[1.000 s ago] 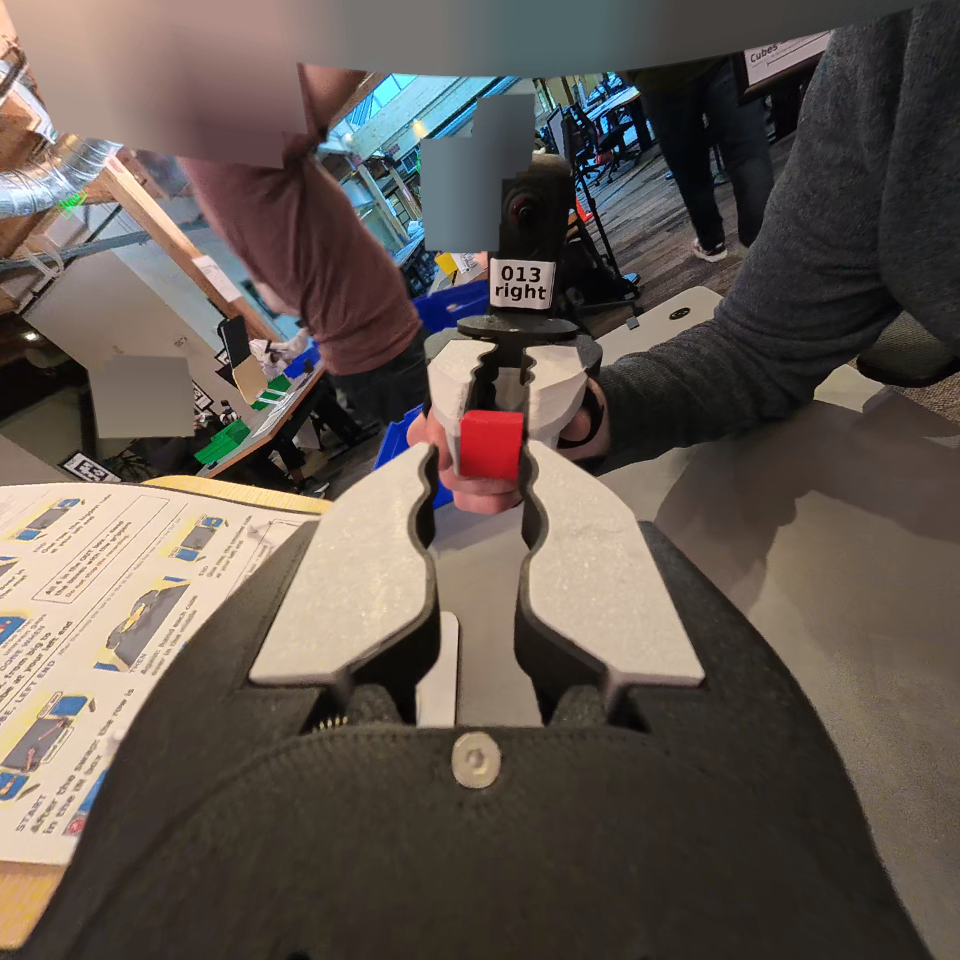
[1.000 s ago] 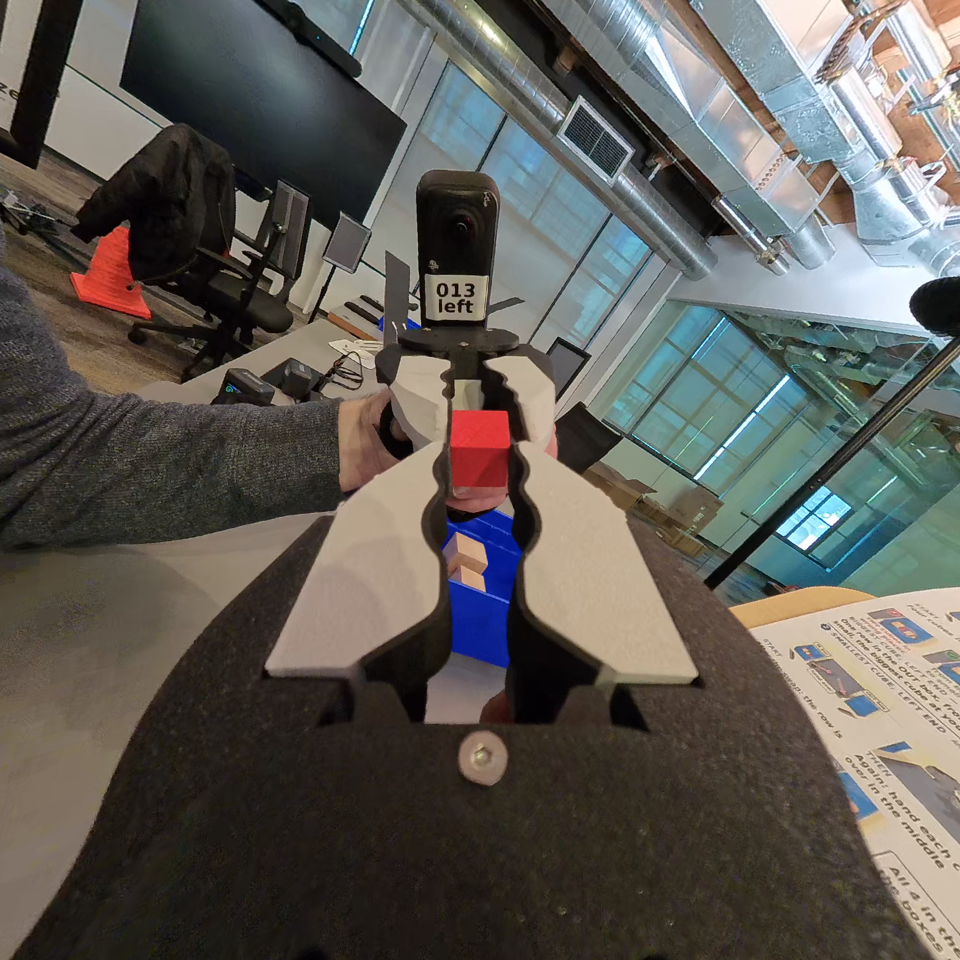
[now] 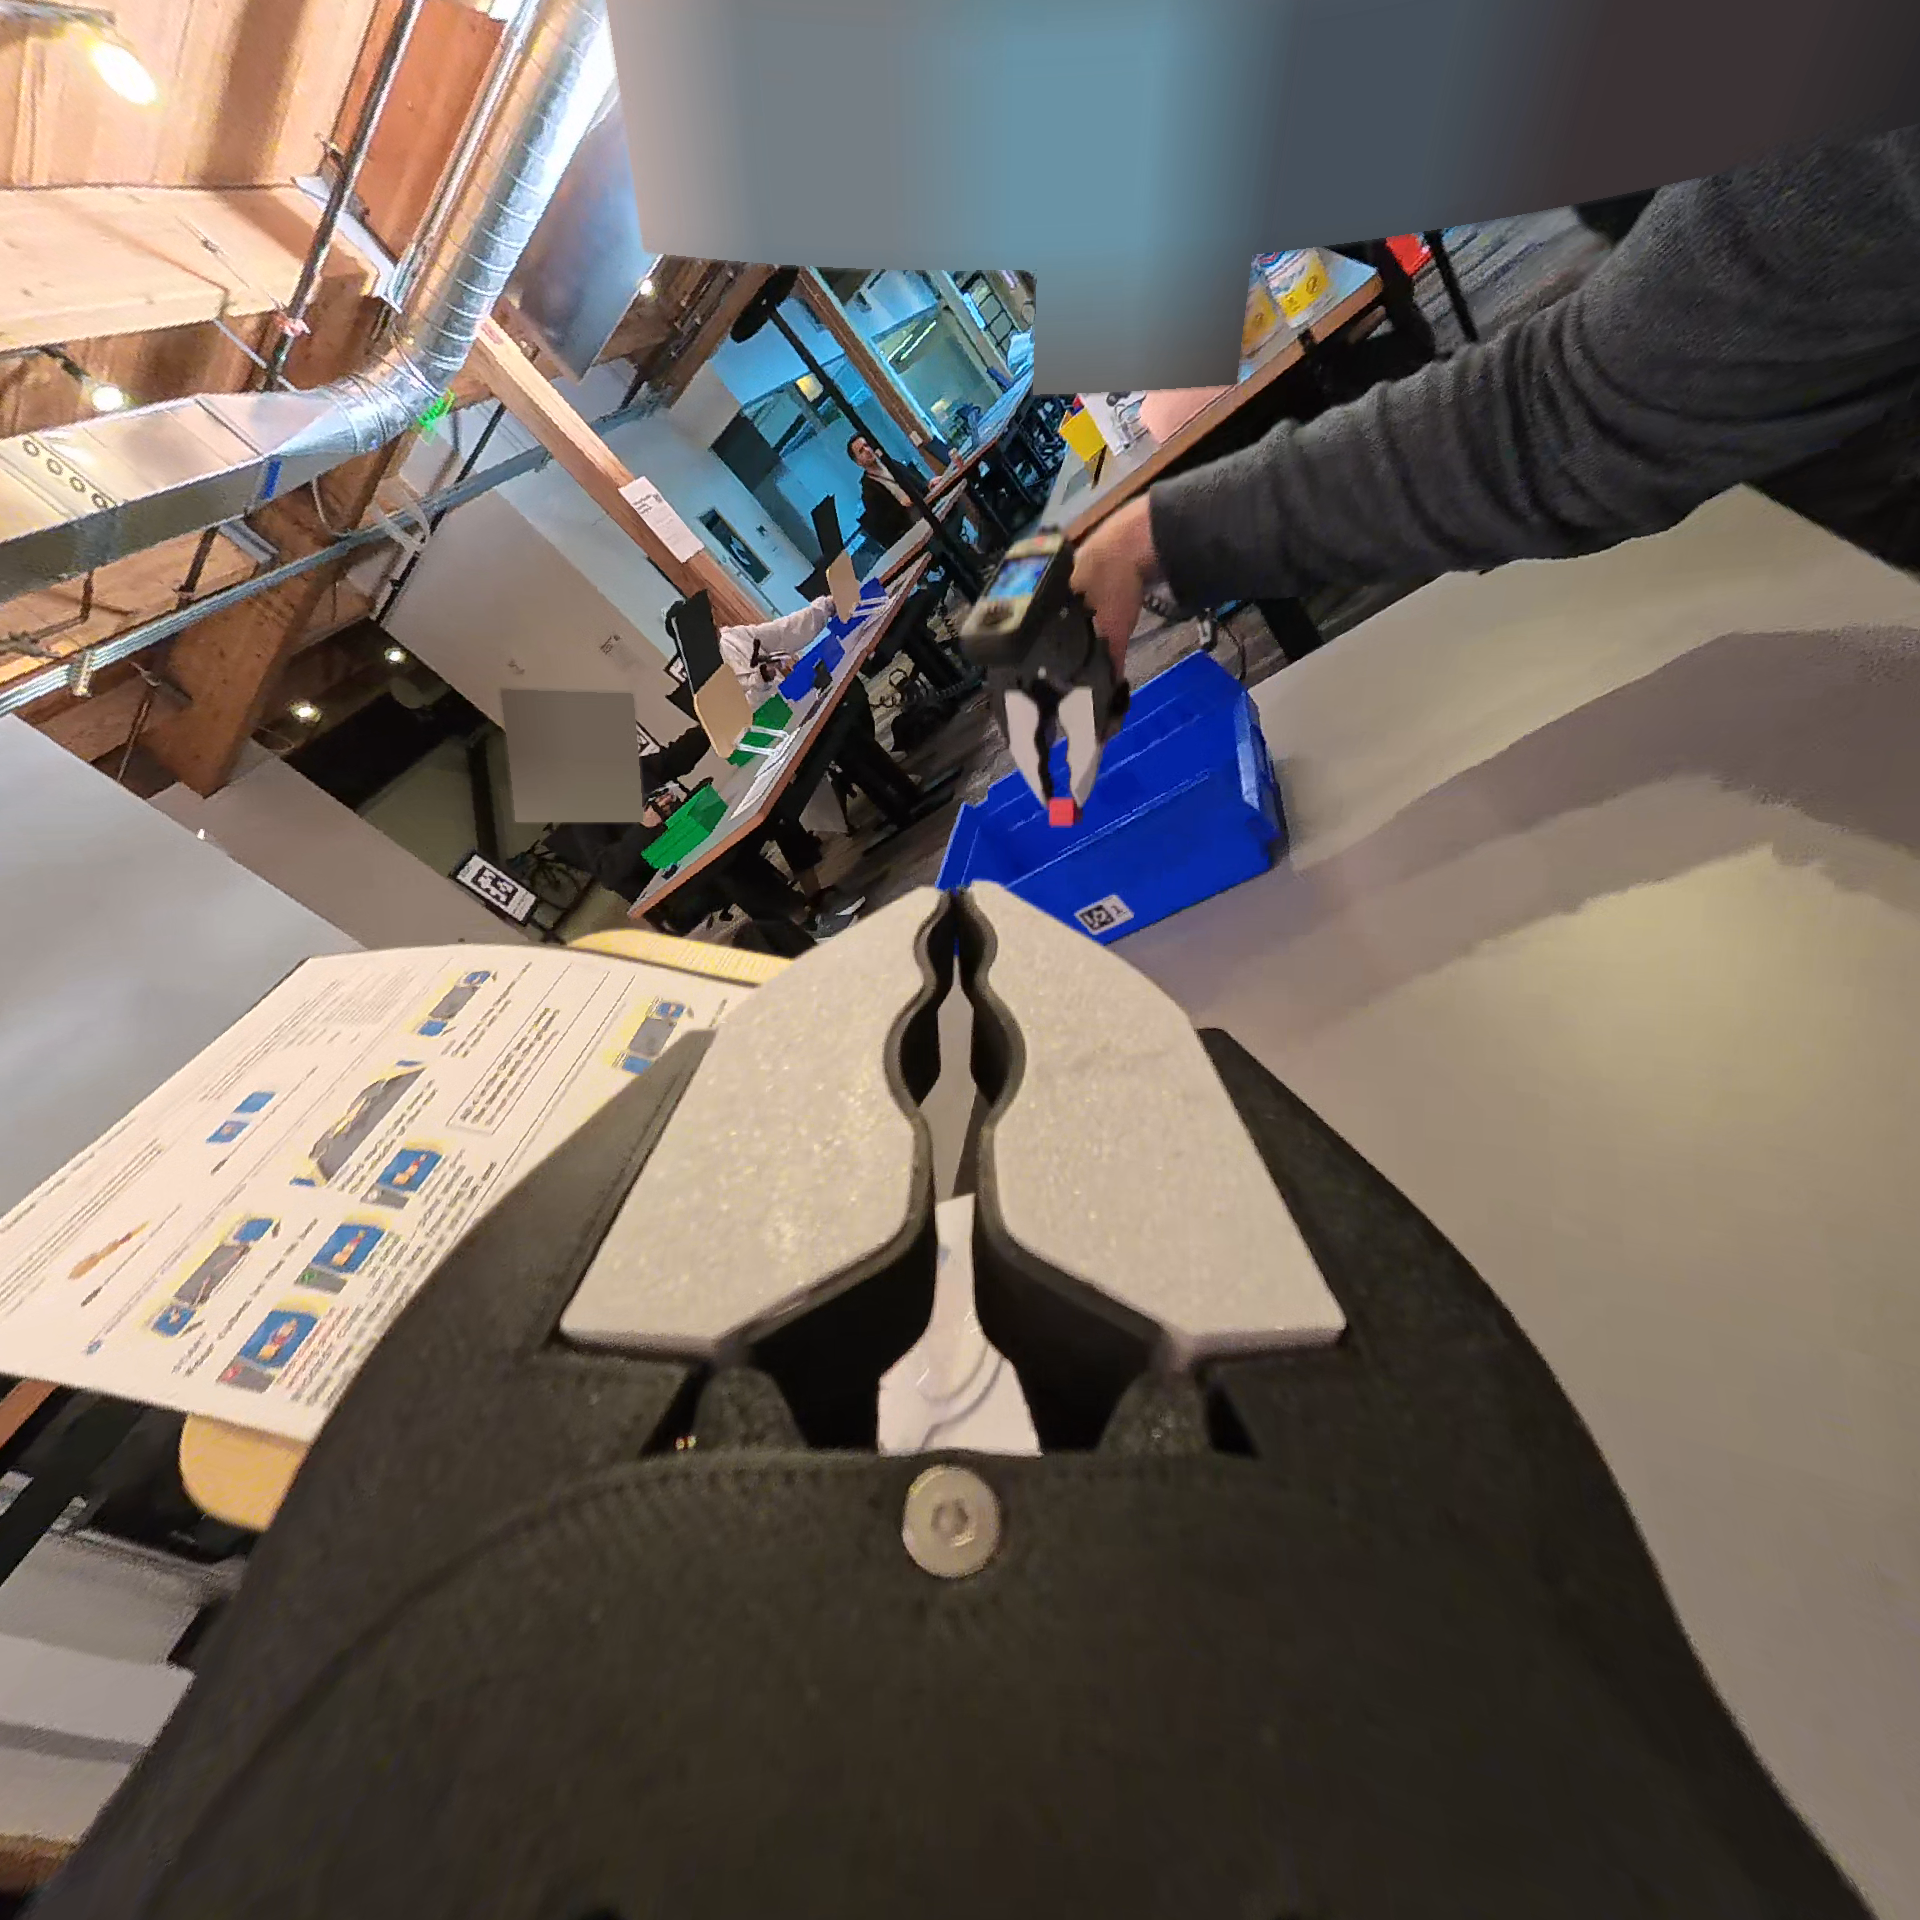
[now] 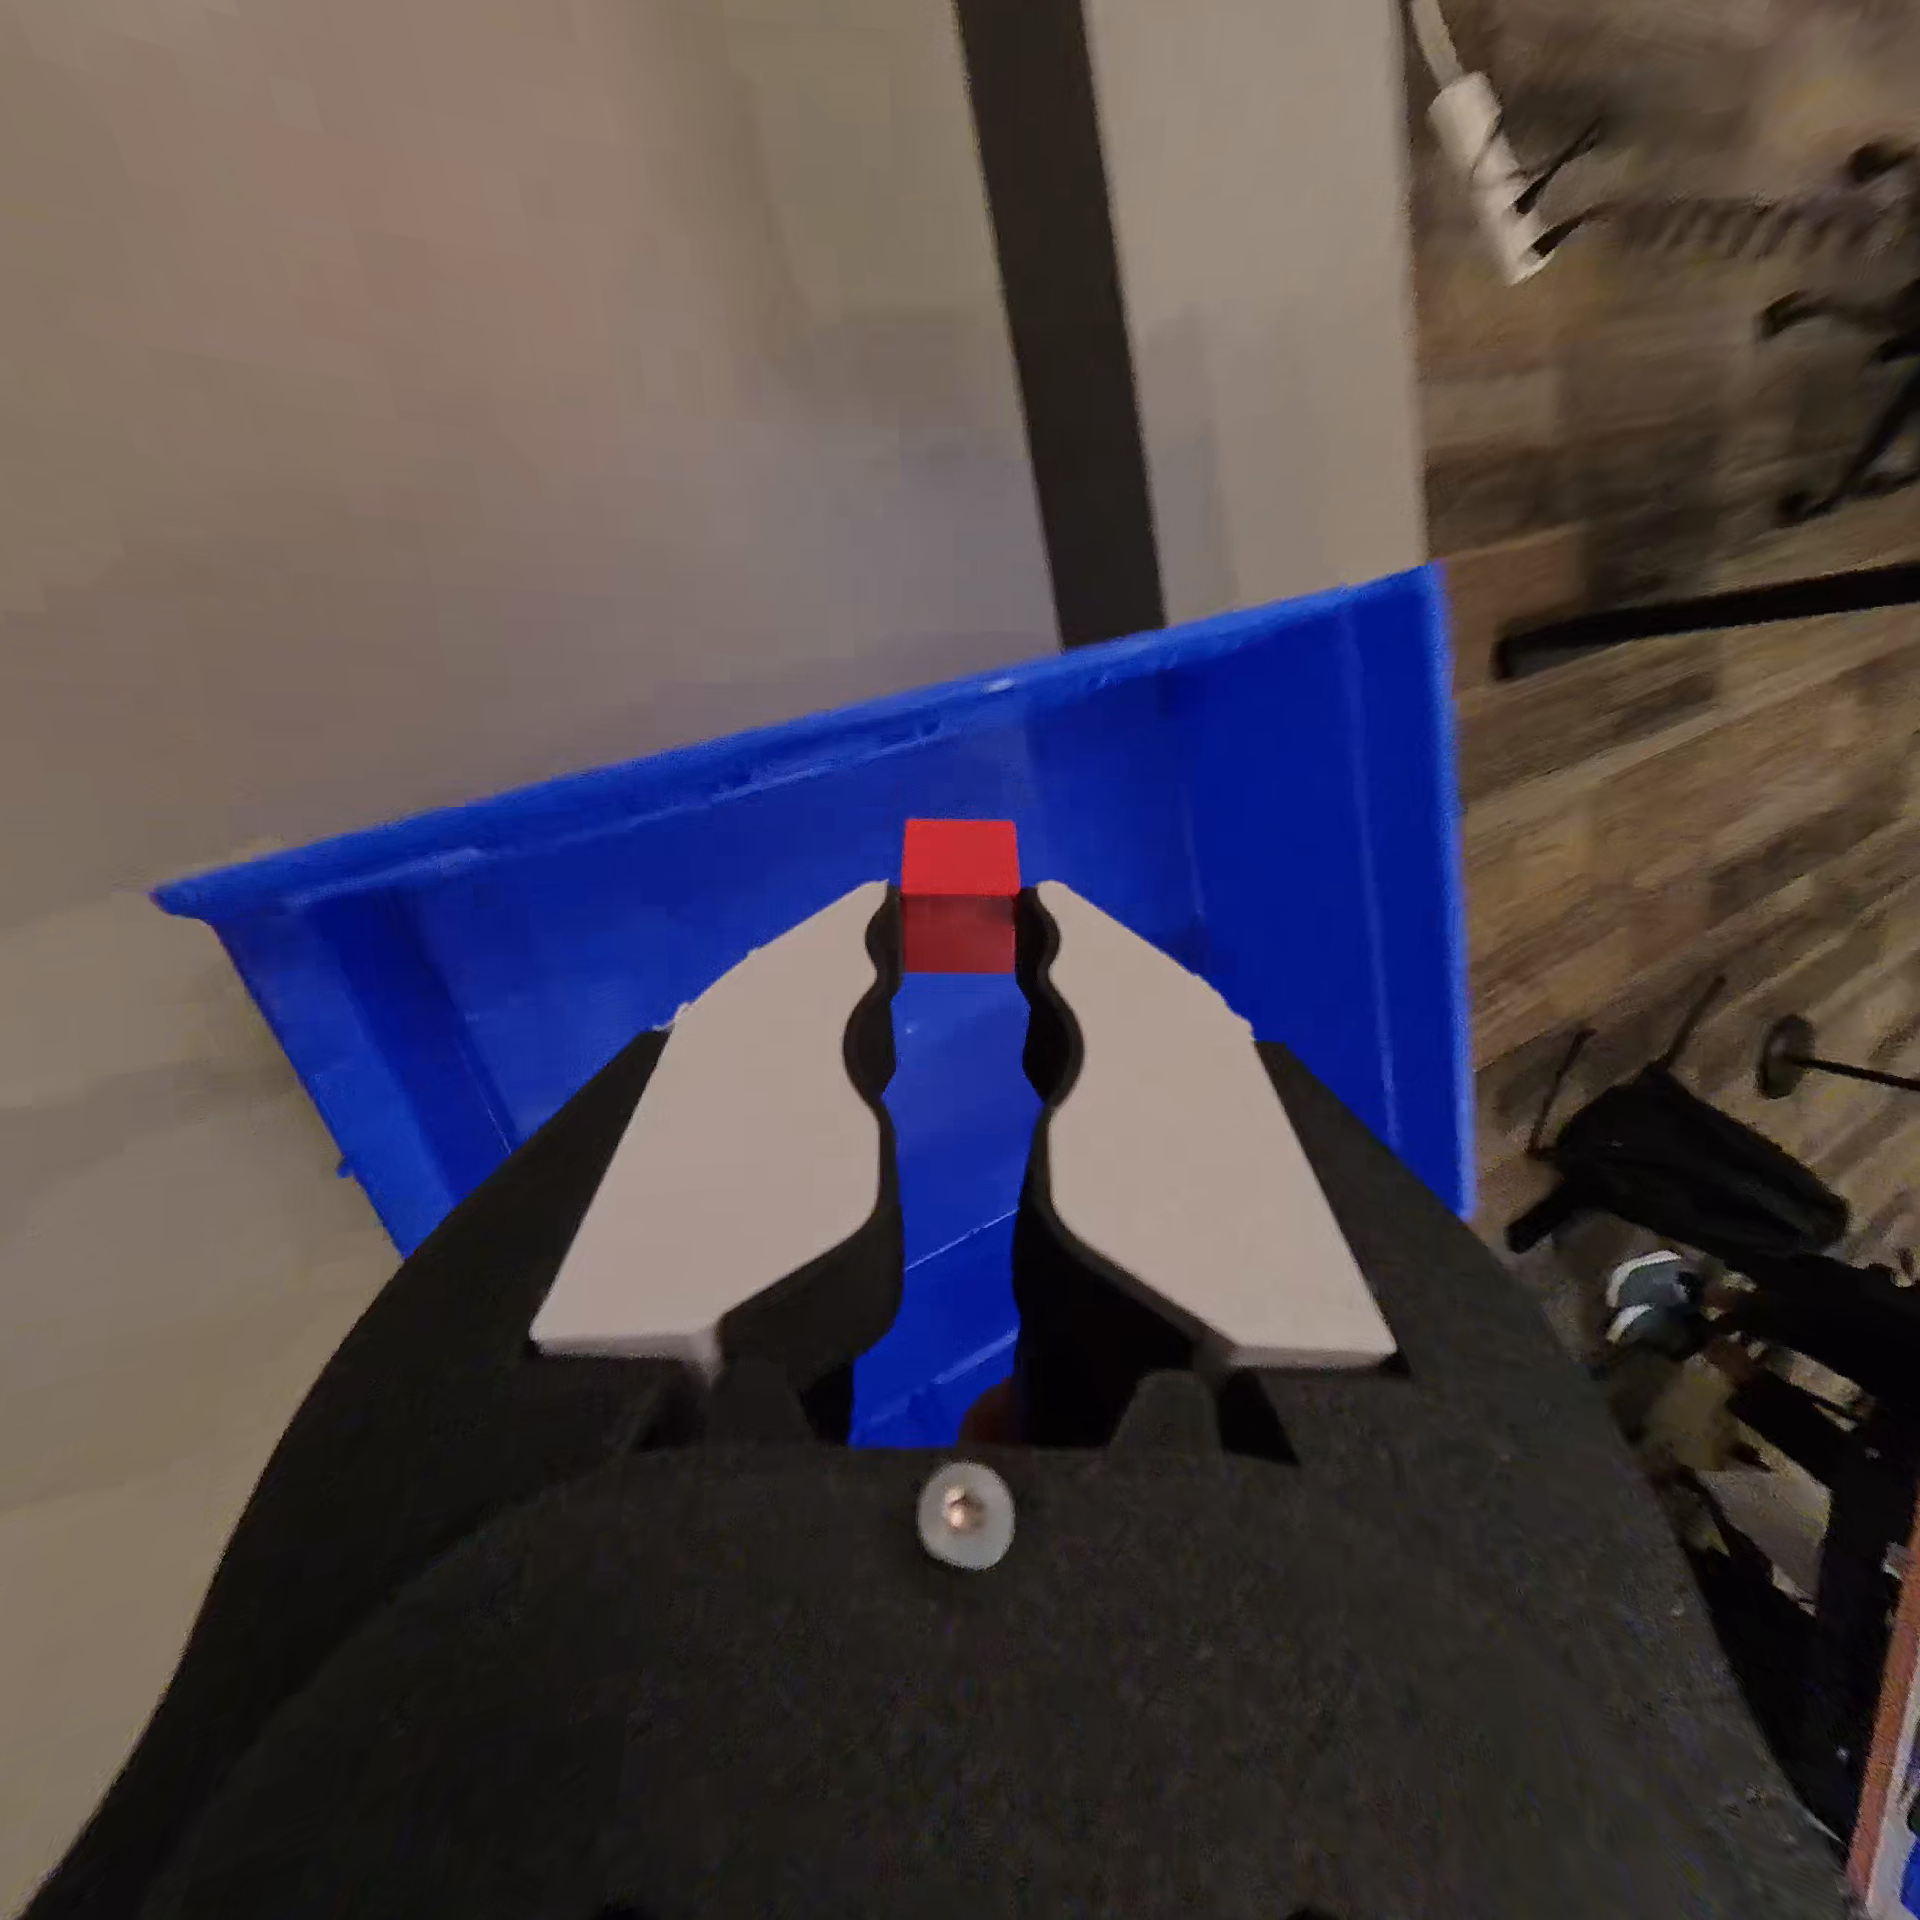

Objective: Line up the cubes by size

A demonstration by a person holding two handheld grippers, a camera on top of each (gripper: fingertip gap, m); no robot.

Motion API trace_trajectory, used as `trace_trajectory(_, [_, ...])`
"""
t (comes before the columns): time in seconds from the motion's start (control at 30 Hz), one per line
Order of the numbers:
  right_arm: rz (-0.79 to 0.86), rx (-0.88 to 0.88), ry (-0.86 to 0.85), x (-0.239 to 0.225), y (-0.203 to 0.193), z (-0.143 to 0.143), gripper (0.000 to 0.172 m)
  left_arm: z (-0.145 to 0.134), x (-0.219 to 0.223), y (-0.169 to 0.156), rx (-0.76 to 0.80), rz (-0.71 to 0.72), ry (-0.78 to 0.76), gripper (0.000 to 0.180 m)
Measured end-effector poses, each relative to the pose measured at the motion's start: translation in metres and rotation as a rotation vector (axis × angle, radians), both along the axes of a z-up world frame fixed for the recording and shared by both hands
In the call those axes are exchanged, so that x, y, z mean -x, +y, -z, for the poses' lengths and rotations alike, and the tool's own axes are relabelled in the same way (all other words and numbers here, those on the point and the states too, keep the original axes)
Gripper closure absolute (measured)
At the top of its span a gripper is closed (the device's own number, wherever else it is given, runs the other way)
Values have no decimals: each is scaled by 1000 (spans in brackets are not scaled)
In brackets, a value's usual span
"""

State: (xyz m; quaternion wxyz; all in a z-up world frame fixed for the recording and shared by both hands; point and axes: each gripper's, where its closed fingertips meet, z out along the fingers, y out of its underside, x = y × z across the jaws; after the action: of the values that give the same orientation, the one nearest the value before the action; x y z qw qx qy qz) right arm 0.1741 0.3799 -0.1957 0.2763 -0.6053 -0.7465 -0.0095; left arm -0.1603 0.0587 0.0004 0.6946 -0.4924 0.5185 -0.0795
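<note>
Counts, landmark = blue bin (image 3: 1164, 831):
- Cubes: one in view, a small red cube (image 4: 958, 894), clenched at the fingertips of the right claw (image 4: 958, 914); both pads (image 4: 1039, 925) pressed against its sides. Hanging over the open bin, inside its walls as seen from the right wrist view.
- Same cube (image 3: 1060, 811) visible from the left wrist view, far off, pinched at the tips of the right claw (image 3: 1058, 800), above the bin's near end.
- Claws: two. Left claw (image 3: 957, 904) clenched, tips meeting on nothing, well back from the bin, above the grey counter (image 3: 1558, 1039).
- Bins: one, at the far edge of the counter, with a small white tag on its outer wall.
- Instruction sheets: one full sheet (image 3: 312, 1143), left of the bin and nearer the camera, lying on a light wooden board. Sliver of another printed page at the bottom right edge of the right wrist view, cut off.
- Hands: one (image 3: 1112, 582), grey sleeve, gripping the right claw's handle above the bin.

Hidden / unclear:
- Bin floor mostly blocked by the right claw's fingers; contents cannot be told.
- Right wrist view motion-blurred on its right side; floor clutter there unreadable.
- Bin's near wall cut off behind the claw body.
- Strip of white between the left claw's fingers; kind unclear.
</note>
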Motion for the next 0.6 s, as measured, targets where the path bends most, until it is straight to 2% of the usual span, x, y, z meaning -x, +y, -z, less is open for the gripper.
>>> trace_trajectory(0.13, [-33,91,-90,1,10,40,151,2,-17,3,0,12,22,180])
trace_trajectory(0.27, [-62,131,-191,0,19,69,151,6,-29,7,16,25,38,180])
trace_trajectory(0.37, [-73,146,-268,-4,26,83,151,13,-35,13,36,18,61,180])
trace_trajectory(0.6, [-137,221,-281,7,20,99,151,20,-42,21,59,16,81,180])
